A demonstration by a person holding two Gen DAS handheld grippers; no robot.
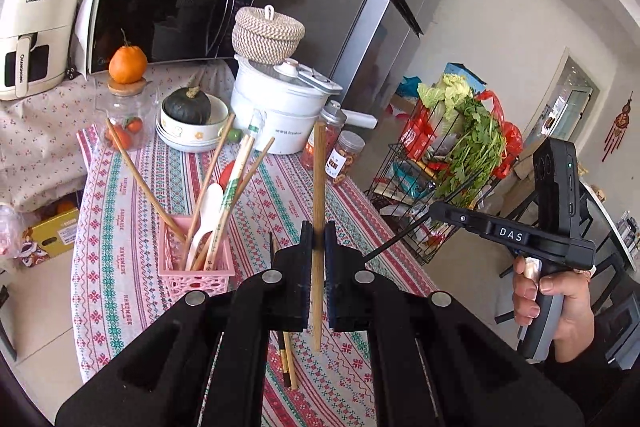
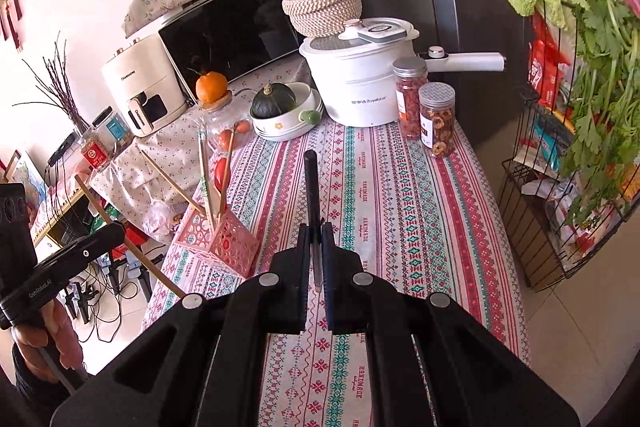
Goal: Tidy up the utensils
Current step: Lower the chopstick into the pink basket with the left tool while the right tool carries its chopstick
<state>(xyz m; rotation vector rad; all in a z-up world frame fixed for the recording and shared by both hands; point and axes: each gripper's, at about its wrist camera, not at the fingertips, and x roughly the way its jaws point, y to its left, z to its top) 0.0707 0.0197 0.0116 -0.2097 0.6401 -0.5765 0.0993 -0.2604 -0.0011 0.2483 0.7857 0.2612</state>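
**Left wrist view: both claws clenched on a chopstick above the counter**

Left wrist view has the left claw [image 1: 319, 239] clamped on a wooden chopstick [image 1: 319, 187], which stands nearly upright between the pads, its top rising over the fingers and its lower end hanging clear above the patterned cloth of the counter [image 1: 120, 267]. Just left of the claw stands a pink basket [image 1: 196, 273] holding several chopsticks and a white spoon [image 1: 208, 215], all leaning outward. Two more chopsticks [image 1: 289, 363] lie on the cloth beneath the claw, partly hidden by it. At the right edge, a hand [image 1: 554, 303] grips the handle of the other device, which carries a thin dark stick pointing down and left.

Right wrist view shows the right claw [image 2: 316, 239] closed on a dark chopstick [image 2: 311, 187], upright between the pads with its black end up and a pale tip showing below. The basket [image 2: 224, 243] sits to the left, near the counter's edge. Behind it, well apart, are a bowl with a green squash [image 2: 274, 101], a white pot [image 2: 356, 87] and two jars [image 2: 424, 111].
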